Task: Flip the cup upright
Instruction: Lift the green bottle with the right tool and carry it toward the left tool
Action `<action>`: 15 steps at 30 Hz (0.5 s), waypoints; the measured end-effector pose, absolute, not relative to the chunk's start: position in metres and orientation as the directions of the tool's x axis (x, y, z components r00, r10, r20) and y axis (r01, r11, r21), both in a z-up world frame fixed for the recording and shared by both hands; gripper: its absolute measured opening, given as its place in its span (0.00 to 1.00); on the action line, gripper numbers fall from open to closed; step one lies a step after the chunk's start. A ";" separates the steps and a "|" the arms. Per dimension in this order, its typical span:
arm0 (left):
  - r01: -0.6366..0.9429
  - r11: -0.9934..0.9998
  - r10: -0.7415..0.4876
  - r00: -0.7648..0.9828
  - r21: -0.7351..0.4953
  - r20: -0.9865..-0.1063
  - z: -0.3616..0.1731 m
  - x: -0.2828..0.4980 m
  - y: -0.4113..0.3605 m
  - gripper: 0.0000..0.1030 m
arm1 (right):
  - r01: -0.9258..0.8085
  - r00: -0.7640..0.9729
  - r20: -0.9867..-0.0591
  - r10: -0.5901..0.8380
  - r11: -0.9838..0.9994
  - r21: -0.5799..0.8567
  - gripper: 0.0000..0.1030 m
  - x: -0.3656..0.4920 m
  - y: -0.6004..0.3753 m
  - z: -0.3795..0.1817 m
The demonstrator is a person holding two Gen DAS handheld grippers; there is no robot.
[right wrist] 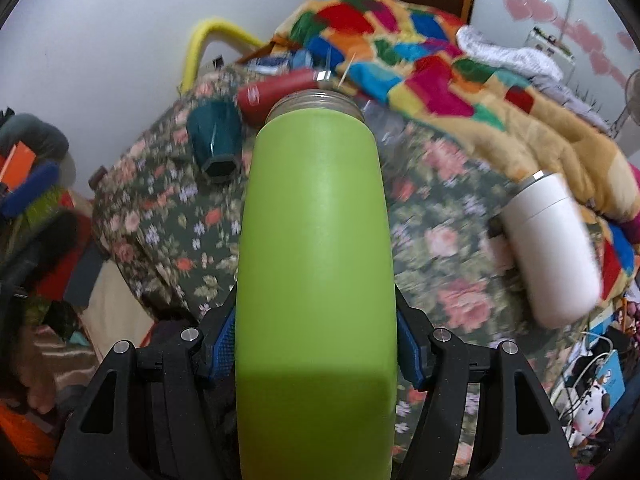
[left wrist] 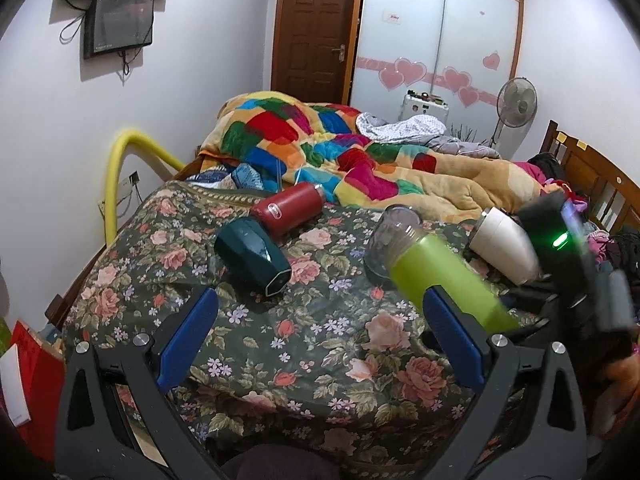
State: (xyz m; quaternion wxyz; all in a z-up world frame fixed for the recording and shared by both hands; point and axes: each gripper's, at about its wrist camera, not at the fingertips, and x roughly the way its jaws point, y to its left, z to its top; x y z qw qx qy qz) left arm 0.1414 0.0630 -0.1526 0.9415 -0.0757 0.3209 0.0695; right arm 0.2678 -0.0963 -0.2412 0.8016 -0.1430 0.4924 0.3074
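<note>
My right gripper is shut on a lime-green cup and holds it tilted above the floral bedspread, its threaded silver mouth pointing away from me. The same green cup shows in the left wrist view, slanting up to the left, with the right gripper's black body behind it. My left gripper is open and empty over the bedspread. A clear glass cup lies just beyond the green cup's mouth.
A dark teal faceted cup, a red bottle and a white cup lie on their sides on the bed. A colourful patchwork quilt is heaped behind them. A yellow padded rail stands at the bed's left edge.
</note>
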 end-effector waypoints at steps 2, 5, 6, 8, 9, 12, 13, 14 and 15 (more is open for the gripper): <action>-0.189 0.977 0.086 0.772 -0.098 -0.630 -0.159 0.144 0.066 1.00 | -0.639 0.294 -0.896 0.331 0.766 0.073 0.60 0.272 -0.089 -0.258; -0.205 0.973 0.090 0.754 -0.102 -0.651 -0.167 0.150 0.071 1.00 | -0.646 0.267 -0.913 0.308 0.761 0.068 0.60 0.274 -0.077 -0.276; -0.209 0.972 0.089 0.748 -0.106 -0.657 -0.170 0.151 0.072 1.00 | -0.647 0.262 -0.917 0.300 0.760 0.064 0.60 0.275 -0.075 -0.281; -0.216 0.970 0.087 0.739 -0.112 -0.668 -0.176 0.153 0.075 1.00 | -0.648 0.248 -0.925 0.289 0.759 0.063 0.60 0.277 -0.072 -0.289; -0.219 0.969 0.085 0.732 -0.116 -0.676 -0.179 0.155 0.077 1.00 | -0.648 0.243 -0.928 0.282 0.760 0.062 0.60 0.279 -0.071 -0.292; -0.230 0.964 0.072 0.712 -0.135 -0.698 -0.189 0.163 0.083 1.00 | -0.651 0.254 -0.933 0.254 0.758 0.029 0.60 0.280 -0.069 -0.298; -0.232 0.963 0.068 0.706 -0.140 -0.705 -0.192 0.165 0.084 1.00 | -0.654 0.259 -0.933 0.248 0.757 0.020 0.60 0.280 -0.068 -0.298; -0.234 0.961 0.060 0.698 -0.149 -0.714 -0.195 0.168 0.085 1.00 | -0.655 0.259 -0.933 0.248 0.755 0.018 0.60 0.280 -0.068 -0.298; -0.235 0.959 0.051 0.691 -0.157 -0.721 -0.198 0.170 0.086 1.00 | -0.656 0.255 -0.934 0.250 0.754 0.022 0.60 0.280 -0.068 -0.298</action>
